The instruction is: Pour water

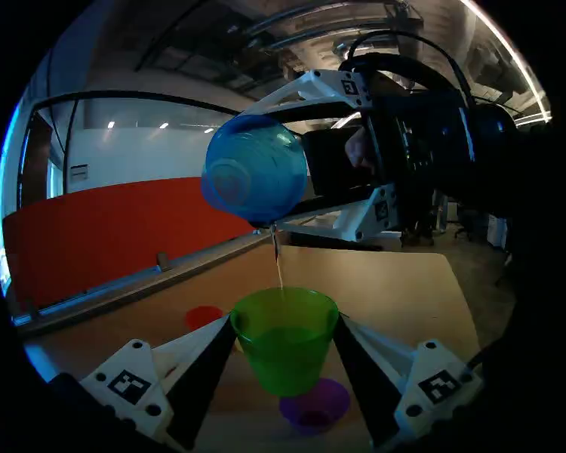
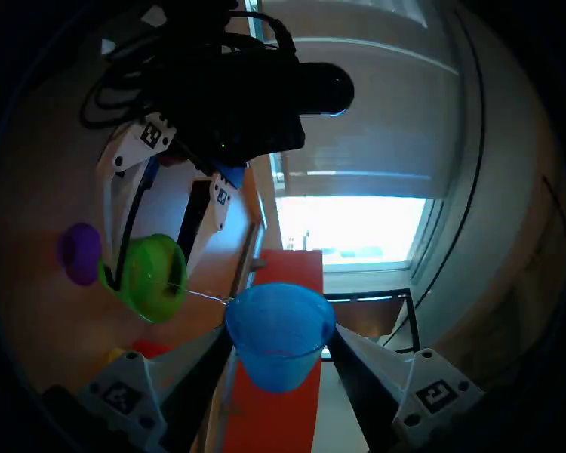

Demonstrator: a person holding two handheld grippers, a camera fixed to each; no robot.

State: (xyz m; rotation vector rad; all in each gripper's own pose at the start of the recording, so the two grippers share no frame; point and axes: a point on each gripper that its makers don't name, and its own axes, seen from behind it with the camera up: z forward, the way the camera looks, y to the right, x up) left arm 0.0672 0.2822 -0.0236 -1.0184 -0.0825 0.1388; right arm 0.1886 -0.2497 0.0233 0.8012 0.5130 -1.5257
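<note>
Tipped blue cup [image 1: 254, 169] streams water into green cup [image 1: 284, 347] (part-filled).

The left claw [image 1: 283, 340] sits upright and clamped, the right claw [image 2: 279, 340] tipped over above it, likewise clamped.

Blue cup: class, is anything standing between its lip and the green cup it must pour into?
Nothing visible. The blue cup is tilted above the green cup, and a thin water stream falls unbroken between them.
</note>
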